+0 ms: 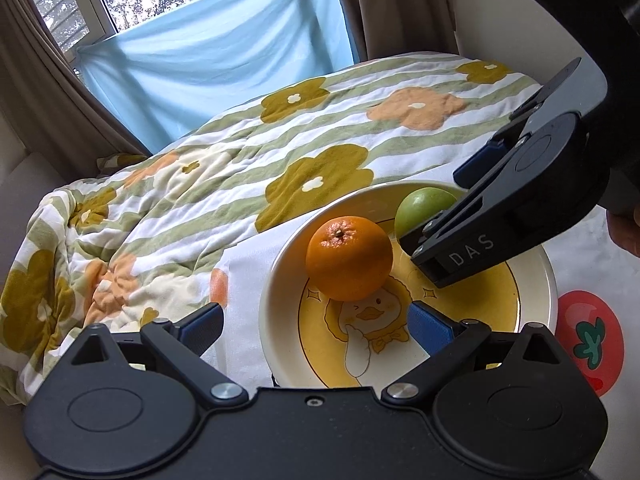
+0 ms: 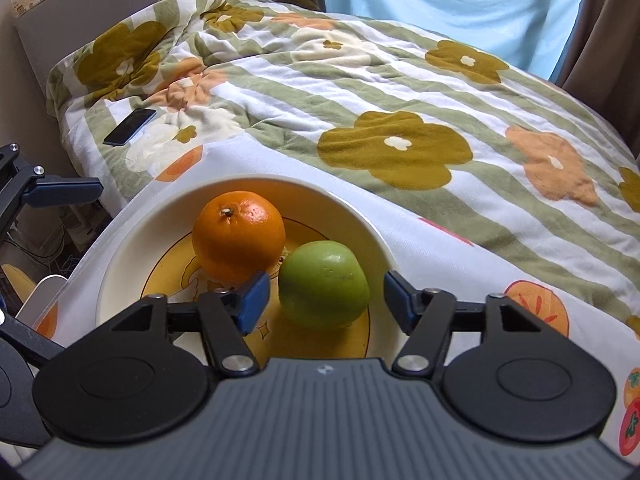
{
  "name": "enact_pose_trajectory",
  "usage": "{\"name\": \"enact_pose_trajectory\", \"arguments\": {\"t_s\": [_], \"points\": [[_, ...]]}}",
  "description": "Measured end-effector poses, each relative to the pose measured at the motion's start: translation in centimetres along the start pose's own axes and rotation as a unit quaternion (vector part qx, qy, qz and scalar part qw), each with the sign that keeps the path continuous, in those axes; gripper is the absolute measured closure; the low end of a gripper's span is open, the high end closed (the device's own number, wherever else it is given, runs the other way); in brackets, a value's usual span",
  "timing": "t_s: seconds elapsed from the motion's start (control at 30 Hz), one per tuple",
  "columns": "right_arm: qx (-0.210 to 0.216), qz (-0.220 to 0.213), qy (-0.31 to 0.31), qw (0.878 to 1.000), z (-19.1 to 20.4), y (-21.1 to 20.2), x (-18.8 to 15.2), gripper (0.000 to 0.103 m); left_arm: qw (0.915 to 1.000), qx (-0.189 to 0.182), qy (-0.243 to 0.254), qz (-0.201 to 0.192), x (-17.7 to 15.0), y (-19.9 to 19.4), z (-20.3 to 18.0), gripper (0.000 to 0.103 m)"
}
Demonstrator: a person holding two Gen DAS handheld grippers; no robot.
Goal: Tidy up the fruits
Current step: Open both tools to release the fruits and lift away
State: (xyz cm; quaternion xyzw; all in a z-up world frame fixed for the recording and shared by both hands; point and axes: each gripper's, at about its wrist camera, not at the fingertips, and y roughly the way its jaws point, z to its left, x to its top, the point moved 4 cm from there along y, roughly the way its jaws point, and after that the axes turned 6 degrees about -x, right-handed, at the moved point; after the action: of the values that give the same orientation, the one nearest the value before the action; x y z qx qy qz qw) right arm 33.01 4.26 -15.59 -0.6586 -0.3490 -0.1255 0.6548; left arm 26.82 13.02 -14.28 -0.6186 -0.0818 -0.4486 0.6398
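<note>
An orange and a green apple lie in a cream bowl with a yellow duck picture. In the right wrist view the orange sits left of the apple in the bowl. My right gripper is open, with its blue pads either side of the apple and not touching it. It also shows in the left wrist view, above the bowl. My left gripper is open and empty at the bowl's near rim, short of the orange.
The bowl stands on a white cloth with fruit prints. Behind it lies a bed with a flowered quilt and a dark phone on it. A blue sheet hangs over the window. The table's left edge drops off.
</note>
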Motion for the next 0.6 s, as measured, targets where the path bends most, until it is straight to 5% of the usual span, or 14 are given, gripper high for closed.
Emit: {"name": "enact_pose_trajectory", "arguments": {"t_s": [0.03, 0.6], "points": [[-0.007, -0.008, 0.002, 1.0, -0.1, -0.4, 0.0, 0.0, 1.0, -0.004, -0.002, 0.0, -0.1, -0.1, 0.0, 0.003], [-0.014, -0.035, 0.067, 0.997, -1.5, -6.2, -1.0, 0.0, 0.9995, 0.013, -0.027, -0.013, 0.1, -4.5, -0.9, 0.003]]}}
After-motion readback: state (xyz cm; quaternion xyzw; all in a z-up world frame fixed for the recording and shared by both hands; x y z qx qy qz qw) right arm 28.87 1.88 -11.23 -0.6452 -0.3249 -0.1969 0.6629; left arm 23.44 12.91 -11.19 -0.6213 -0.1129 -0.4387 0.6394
